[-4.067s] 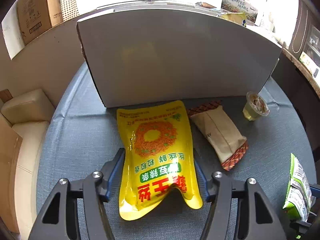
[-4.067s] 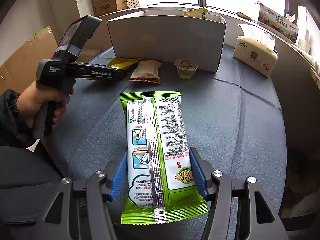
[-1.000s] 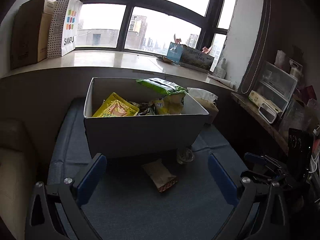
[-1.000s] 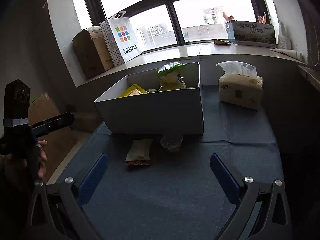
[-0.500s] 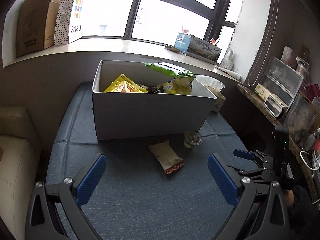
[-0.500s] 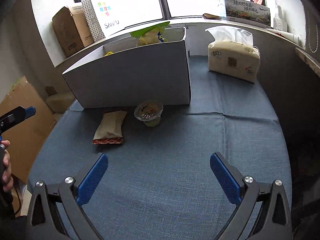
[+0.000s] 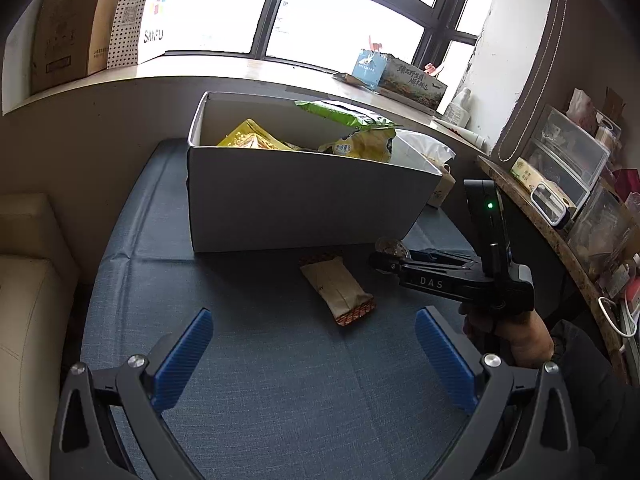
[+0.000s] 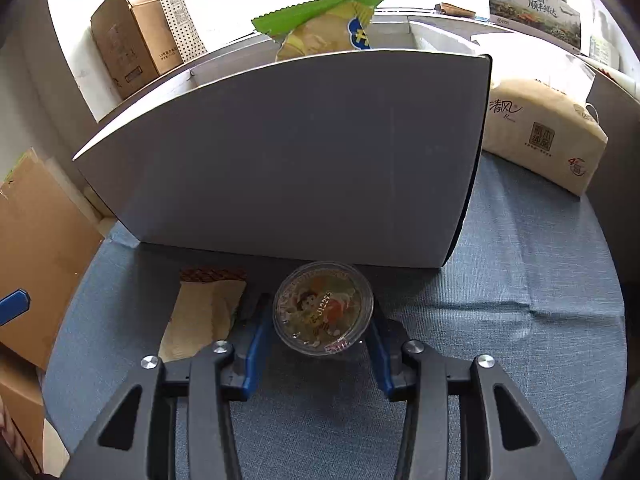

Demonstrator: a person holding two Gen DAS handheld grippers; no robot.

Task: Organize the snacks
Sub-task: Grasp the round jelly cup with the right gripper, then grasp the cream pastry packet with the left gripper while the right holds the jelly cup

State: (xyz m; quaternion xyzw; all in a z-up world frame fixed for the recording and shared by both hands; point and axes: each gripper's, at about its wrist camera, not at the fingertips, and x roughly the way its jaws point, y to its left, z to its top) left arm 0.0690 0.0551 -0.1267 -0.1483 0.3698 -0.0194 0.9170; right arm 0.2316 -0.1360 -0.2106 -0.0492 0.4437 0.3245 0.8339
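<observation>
Blue cloth (image 7: 280,360) covers the table. Nearest, the left gripper (image 7: 316,344) hangs wide apart, holding nothing. Just before the white box (image 8: 288,160), the right gripper (image 8: 320,320) pinches the jelly cup (image 8: 323,307), a tan snack packet (image 8: 204,312) beside it. Bagged snacks (image 7: 344,128) fill the box.

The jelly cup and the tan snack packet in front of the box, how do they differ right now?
The jelly cup is round, clear plastic with a printed foil lid; the tan snack packet is a flat oblong with red-brown patterned ends. The cup sits between the right gripper's narrowed fingers, whereas nothing holds the packet. Both rest on the blue cloth before the white box.
</observation>
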